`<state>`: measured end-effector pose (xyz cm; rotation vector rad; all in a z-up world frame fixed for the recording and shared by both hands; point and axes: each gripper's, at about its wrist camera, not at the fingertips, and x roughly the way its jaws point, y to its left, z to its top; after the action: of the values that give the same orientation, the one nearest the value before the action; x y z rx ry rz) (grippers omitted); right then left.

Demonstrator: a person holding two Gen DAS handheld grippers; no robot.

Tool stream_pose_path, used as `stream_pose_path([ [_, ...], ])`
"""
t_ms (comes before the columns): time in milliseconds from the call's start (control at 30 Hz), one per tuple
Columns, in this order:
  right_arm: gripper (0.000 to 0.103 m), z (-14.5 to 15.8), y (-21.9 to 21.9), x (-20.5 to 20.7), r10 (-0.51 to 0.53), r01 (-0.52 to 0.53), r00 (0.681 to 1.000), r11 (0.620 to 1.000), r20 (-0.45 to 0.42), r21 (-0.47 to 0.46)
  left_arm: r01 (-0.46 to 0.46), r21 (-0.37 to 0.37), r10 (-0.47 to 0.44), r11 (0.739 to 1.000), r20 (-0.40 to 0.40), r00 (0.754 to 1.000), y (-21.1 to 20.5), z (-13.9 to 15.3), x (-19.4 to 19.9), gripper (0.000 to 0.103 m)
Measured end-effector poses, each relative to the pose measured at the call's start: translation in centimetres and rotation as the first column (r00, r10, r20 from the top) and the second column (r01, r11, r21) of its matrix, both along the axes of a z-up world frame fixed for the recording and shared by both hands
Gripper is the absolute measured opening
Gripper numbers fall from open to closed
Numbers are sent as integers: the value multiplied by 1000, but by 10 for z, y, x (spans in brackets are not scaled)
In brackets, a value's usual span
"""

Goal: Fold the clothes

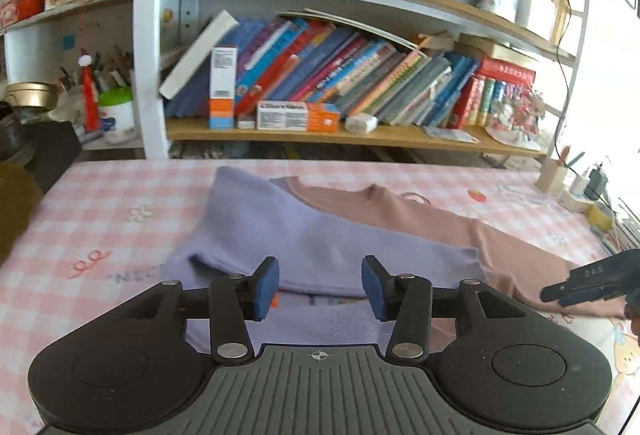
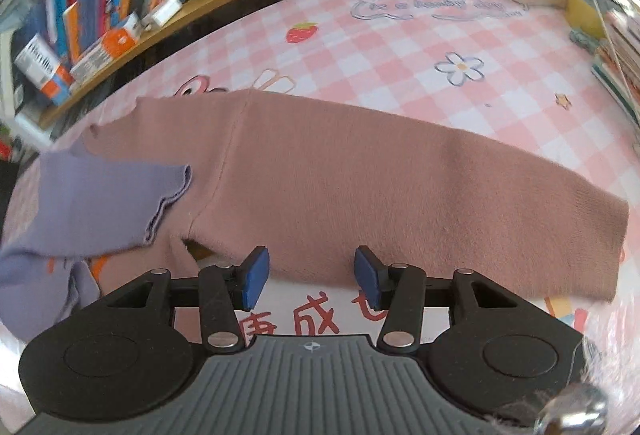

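Left gripper [image 1: 320, 285]: jaws parted, nothing between the blue pads; it hangs above the near edge of the purple sleeve.
Right gripper [image 2: 308, 275]: jaws parted, gripping nothing; the pads sit at the near edge of the pink sleeve, and I cannot tell whether they touch it. In the left wrist view its dark tip [image 1: 592, 283] shows at the far right with raised letters too blurred to read.
Purple sleeve [image 1: 304, 231]: folded across the middle of the sweater, its ruffled cuff [image 2: 168, 195] lying on the pink part.
Pink sleeve [image 2: 420, 195]: stretched flat to the right on the tablecloth.
Sweater print: orange marks near the purple hem, unreadable.
Tablecloth [image 2: 400, 47]: pink and white check, with a strawberry [image 2: 302, 32], a flower [image 2: 460, 67] and a cloud outline holding blurred writing. Red Chinese characters [image 2: 316, 315], one reading 成, lie between the right pads. "NIC" shows near the left edge in the left wrist view.
Shelf [image 1: 352, 135]: beyond the table, with leaning books [image 1: 360, 75] and orange-and-white boxes [image 1: 298, 116], the labels too blurred to read.
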<state>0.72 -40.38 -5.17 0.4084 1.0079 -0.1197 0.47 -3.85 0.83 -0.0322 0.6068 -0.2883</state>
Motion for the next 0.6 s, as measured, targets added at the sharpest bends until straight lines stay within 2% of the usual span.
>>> stream_pose_path([
  [333, 47, 0, 3, -11, 137, -130, 990, 975, 30, -181, 1, -15, -2, 1000, -47, 999, -27, -5, -15, 53],
  [433, 47, -2, 5, -13, 167, -157, 985, 965, 34, -209, 17, -8, -18, 1000, -53, 998, -36, -4, -17, 53],
  [533, 48, 5, 8, -14, 200, -176, 976, 955, 82, -237, 35, -2, -35, 999, -54, 998, -44, -2, -20, 53],
  [600, 48, 10, 9, -11, 233, -208, 968, 955, 98, -211, 41, 12, -40, 999, -60, 997, -48, -3, -19, 56],
])
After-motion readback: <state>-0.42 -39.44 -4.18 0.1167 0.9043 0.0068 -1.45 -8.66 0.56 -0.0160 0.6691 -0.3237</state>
